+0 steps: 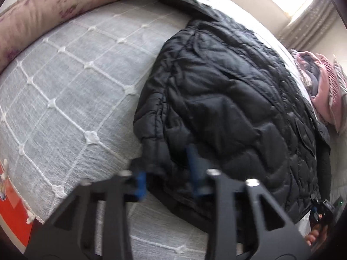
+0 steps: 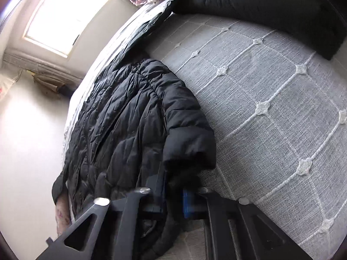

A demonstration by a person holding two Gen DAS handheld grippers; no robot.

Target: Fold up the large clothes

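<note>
In the left wrist view a long pinkish bolster with purple blotches lay along the far left edge of the bed; beside it stretched the grey bedspread with its white stitched lattice; an orange-red patch showed past the bed's near left corner; the left gripper stood at the bottom centre with its blue-padded fingers spread, a fold of the black quilted jacket lying between them though not pinched; the jacket lay flat across the right half of the bed, and beyond it a pink and grey bundle of cloth sat at the far right. In the right wrist view a bright window and pale floor filled the left; the jacket lay along the bed's edge, one sleeve folded over its body; the right gripper had its fingers pressed on the sleeve's cuff; the bedspread ran to the right, with a black cushion at its far end.
</note>
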